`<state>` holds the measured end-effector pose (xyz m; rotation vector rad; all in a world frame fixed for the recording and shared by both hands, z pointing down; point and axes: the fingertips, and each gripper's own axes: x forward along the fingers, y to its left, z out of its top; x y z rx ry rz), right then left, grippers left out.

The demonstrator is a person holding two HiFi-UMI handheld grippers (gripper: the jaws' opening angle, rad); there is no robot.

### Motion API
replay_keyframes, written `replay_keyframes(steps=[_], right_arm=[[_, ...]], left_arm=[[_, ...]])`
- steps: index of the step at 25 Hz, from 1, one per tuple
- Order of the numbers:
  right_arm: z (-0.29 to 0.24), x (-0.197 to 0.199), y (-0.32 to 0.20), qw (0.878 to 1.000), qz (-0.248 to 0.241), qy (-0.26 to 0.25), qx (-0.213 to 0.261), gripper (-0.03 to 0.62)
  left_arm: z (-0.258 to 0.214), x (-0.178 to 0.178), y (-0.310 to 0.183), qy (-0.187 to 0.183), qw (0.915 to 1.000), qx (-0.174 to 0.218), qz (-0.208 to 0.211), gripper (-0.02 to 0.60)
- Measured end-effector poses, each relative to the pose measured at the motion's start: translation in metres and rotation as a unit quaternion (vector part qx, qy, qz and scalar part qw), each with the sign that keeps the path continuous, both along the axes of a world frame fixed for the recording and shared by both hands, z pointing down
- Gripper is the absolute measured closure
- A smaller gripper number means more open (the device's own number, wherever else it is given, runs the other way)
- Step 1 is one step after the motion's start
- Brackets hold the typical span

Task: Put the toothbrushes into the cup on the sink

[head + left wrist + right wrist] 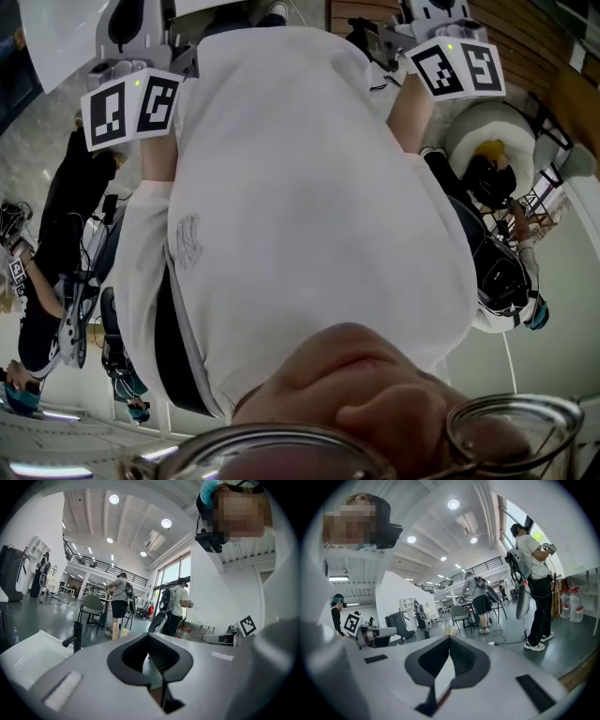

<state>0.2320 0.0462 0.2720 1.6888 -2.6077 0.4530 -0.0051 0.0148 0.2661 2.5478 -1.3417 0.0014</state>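
Observation:
No toothbrush or cup shows in any view. In the left gripper view a white sink (23, 660) with a black faucet (75, 638) lies low at the left. My left gripper (150, 637) is shut and holds nothing; it points out level into the room. My right gripper (450, 639) is shut too, also with nothing in it. Each gripper sees the other off to its side. The head view shows only my white shirt (309, 206) and both marker cubes, the left (131, 105) and the right (457, 67), held up in front of my chest.
This is a large hall with a shiny grey floor. Two people with backpacks (119, 604) (176, 604) stand near a green chair (91, 607) and tables ahead. Another person (534, 573) stands close at the right, with cables on the floor.

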Motion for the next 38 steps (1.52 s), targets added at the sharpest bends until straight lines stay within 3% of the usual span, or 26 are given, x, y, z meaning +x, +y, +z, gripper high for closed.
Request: replay_keyframes(steps=[38], right_arm=[[-0.005, 0.01, 0.003, 1.0, 0.011, 0.004, 0.005, 0.583]], left_arm=[[-0.003, 0.008, 0.004, 0.0, 0.9999, -0.007, 0.009, 0.58]])
